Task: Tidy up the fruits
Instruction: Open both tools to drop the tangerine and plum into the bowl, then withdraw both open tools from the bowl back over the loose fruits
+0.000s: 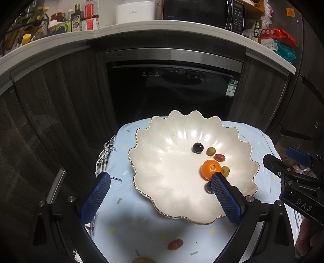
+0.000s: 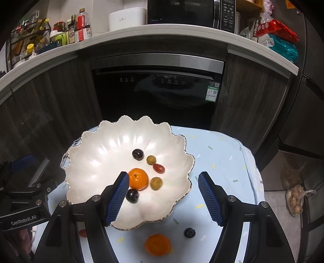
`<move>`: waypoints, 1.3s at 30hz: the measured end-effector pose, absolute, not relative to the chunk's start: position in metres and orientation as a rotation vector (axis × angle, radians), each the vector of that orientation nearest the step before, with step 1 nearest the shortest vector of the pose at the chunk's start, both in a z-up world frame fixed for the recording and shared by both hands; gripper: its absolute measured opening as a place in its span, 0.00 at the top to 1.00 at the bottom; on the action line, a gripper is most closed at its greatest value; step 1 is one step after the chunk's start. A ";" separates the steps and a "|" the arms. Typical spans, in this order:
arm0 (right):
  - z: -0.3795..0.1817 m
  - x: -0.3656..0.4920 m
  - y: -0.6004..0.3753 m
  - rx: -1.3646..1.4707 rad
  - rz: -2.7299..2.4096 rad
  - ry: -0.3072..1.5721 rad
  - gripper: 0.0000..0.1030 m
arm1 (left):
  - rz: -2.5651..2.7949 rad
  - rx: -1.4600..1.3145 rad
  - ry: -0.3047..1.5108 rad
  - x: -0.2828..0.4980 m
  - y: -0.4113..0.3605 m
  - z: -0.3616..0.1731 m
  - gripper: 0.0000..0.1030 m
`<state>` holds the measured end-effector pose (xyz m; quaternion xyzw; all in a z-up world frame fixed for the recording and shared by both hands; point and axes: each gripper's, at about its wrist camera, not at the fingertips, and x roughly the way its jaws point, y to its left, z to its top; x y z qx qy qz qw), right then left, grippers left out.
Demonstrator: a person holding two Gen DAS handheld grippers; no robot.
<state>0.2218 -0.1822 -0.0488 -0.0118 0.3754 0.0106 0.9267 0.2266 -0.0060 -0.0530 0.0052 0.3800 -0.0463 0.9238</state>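
A white scalloped bowl sits on a light blue cloth. In it lie a mandarin, two dark grapes, two yellow-green fruits and a red cherry tomato. On the cloth near me lie a second mandarin, a dark blue berry and a red tomato. My left gripper is open and empty over the bowl. My right gripper is open and empty over the bowl's right side.
The small table stands in front of a black dishwasher between dark cabinets. A counter above holds bottles, a white cooker and a microwave. A bag of produce lies on the floor at the right.
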 end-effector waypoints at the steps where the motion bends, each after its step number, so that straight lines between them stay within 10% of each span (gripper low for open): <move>1: -0.048 0.220 -0.182 -0.025 0.020 0.766 0.31 | -0.098 0.009 0.781 0.225 -0.006 -0.052 0.02; 39: -0.041 0.140 -0.195 -0.029 -0.008 0.686 0.31 | -0.134 0.061 0.728 0.144 -0.014 -0.047 0.02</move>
